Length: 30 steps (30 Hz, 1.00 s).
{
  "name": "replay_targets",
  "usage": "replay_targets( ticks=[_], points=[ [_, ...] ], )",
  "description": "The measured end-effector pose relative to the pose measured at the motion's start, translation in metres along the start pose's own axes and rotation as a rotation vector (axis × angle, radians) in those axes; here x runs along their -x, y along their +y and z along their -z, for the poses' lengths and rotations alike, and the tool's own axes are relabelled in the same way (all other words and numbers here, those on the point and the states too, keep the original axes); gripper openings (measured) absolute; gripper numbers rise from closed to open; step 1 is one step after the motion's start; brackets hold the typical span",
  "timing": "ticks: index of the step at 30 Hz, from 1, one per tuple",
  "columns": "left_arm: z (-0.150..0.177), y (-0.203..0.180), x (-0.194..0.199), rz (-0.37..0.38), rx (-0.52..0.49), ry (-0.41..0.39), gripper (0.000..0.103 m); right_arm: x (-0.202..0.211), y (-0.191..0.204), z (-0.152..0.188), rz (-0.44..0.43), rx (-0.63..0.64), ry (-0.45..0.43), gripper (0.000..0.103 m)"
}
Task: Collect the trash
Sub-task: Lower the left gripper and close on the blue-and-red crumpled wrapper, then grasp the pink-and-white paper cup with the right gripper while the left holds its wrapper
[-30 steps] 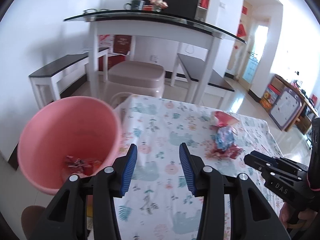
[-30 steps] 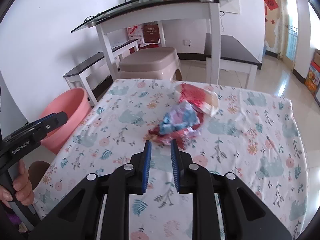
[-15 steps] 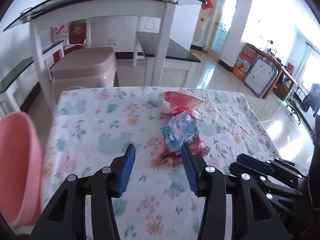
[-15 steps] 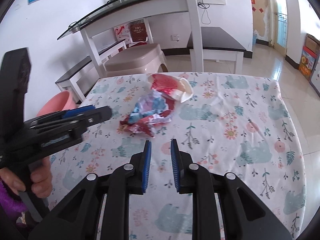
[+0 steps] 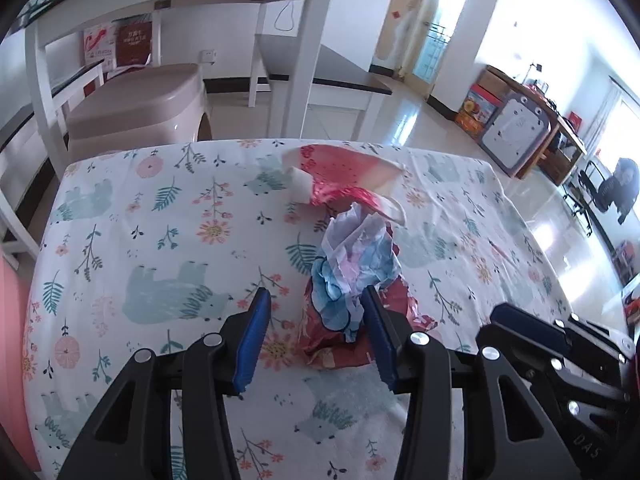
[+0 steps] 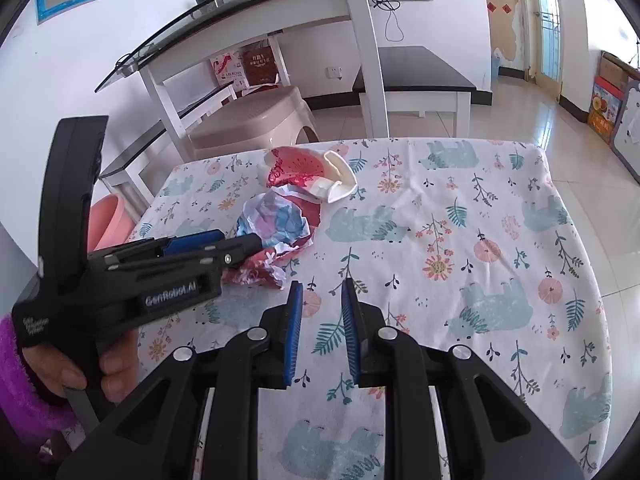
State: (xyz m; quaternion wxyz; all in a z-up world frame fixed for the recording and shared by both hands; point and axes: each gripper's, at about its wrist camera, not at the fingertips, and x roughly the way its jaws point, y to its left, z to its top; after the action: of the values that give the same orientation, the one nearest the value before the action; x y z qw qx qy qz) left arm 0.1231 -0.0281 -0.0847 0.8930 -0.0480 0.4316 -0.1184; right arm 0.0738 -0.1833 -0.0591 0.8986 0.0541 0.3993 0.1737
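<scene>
A pile of trash lies on the floral-cloth table (image 5: 160, 240): a crumpled blue-and-white paper (image 5: 352, 256) (image 6: 276, 220) on a red wrapper (image 5: 332, 344) (image 6: 256, 272). Behind it is a squashed red-and-white paper cup (image 5: 344, 172) (image 6: 304, 168). My left gripper (image 5: 315, 294) (image 6: 232, 242) is lowered over the pile. Its jaws are closing with the paper and wrapper between them, against the right pad, the left pad still apart. My right gripper (image 6: 322, 286) (image 5: 500, 312) hovers nearer the table's front, jaws narrowly open and holding nothing. The pink bucket (image 6: 112, 220) (image 5: 12, 340) stands off the table's left edge.
A beige plastic stool (image 5: 136, 104) stands just beyond the table's far edge. Behind it are a white glass-topped table (image 6: 240, 12) and dark-topped benches (image 6: 416, 76). A hand in a purple sleeve (image 6: 116, 364) holds the left gripper. Boxes line the right wall.
My left gripper swung right, away from the pink bucket, and came down over the trash pile. My right gripper edged slightly towards the pile, its jaws unchanged.
</scene>
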Motion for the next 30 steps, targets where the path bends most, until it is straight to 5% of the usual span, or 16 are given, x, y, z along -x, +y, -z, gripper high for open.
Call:
replay_targets(
  ticks=[3,9,17,30],
  points=[
    [0.003,-0.003,0.001,0.017,-0.009,0.005,0.026,0.000,0.001,-0.001,-0.002,-0.001,-0.001,0.020],
    [0.012,-0.005,0.011,0.028,-0.019,-0.005,0.015,-0.001,-0.001,-0.001,-0.012,-0.015,0.005,0.020],
    [0.015,0.014,0.042,0.015,0.070,-0.062,0.013,-0.002,-0.002,-0.013,-0.018,-0.010,-0.020,0.020],
    [0.037,0.052,0.083,-0.135,0.108,-0.125,0.013,-0.031,-0.012,-0.085,-0.066,-0.060,-0.073,0.020]
  ],
)
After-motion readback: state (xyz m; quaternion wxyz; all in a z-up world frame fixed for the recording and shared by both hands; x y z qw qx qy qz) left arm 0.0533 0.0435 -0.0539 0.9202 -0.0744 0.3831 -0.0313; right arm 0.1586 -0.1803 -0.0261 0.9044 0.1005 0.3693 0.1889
